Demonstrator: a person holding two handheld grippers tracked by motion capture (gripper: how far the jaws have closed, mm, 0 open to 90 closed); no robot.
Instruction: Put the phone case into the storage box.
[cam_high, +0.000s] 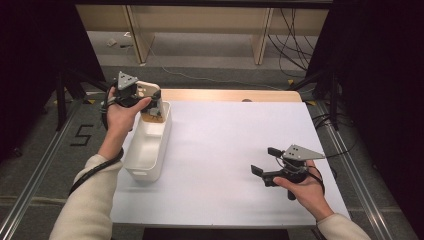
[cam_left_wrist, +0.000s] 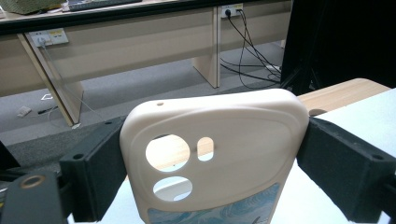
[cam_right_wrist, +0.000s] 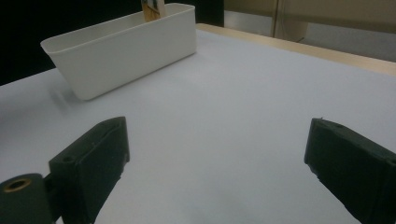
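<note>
Left fingers (cam_left_wrist: 93, 168) clamped on the two long sides of a cream phone case (cam_left_wrist: 212, 154), one black pad on each edge. Right gripper (cam_high: 264, 161) fingers spread wide, nothing between them, bare white surface (cam_right_wrist: 224, 130) under them.

Container: white rectangular bin (cam_high: 148, 150) at the left edge of the surface, long axis running away from the person. In the high view its near part shows only bare floor. At the far end, the phone case (cam_high: 150, 92) sits in the left gripper (cam_high: 152, 100) over the rim (can't tell whether its lower end touches the bin). Something tan and printed pokes up above the bin's far end in the right gripper view (cam_right_wrist: 153, 10); too small to tell more.

Orientation: in the left gripper view the case's long axis runs up and down, camera-cutout end on top with two round holes and a small slot, blue printed band at the lower end. Its broad face is toward the left gripper's camera.

Room: the left hand (cam_high: 119, 112) comes in from outside the surface's left edge. The bin lies just inside that edge. Centre and right of the surface are open. The right hand (cam_high: 305, 192) hangs near the front right corner, well apart from the bin. A strip of wooden tabletop (cam_high: 235, 95) shows past the far edge of the white sheet.
</note>
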